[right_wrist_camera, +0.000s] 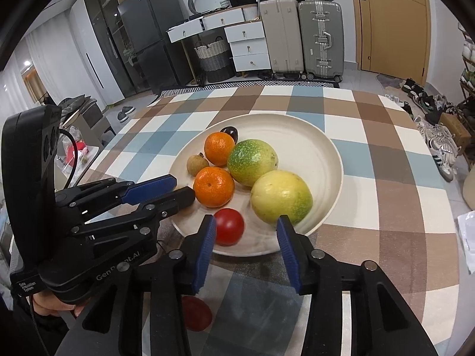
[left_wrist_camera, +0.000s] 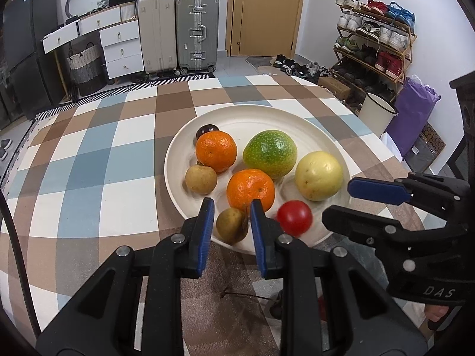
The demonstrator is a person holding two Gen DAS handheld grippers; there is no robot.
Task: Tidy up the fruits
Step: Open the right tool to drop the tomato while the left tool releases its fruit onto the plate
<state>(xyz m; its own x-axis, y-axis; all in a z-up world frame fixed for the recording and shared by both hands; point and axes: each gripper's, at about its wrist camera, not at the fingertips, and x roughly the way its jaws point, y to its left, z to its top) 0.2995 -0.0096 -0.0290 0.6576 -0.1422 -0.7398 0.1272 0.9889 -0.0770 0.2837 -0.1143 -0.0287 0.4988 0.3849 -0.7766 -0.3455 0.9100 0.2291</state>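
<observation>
The left gripper [left_wrist_camera: 231, 216] had its fingers around a small brown fruit [left_wrist_camera: 231, 225] at the near rim of the white plate [left_wrist_camera: 237, 118] — whether they pressed it, I cannot tell. The right gripper [right_wrist_camera: 245, 234] was spread apart and held nothing, the red tomato [right_wrist_camera: 229, 226] just beside its left finger. The plate stood on the checkered surface [left_wrist_camera: 89, 163] — oranges and larger fruits on it.
</observation>
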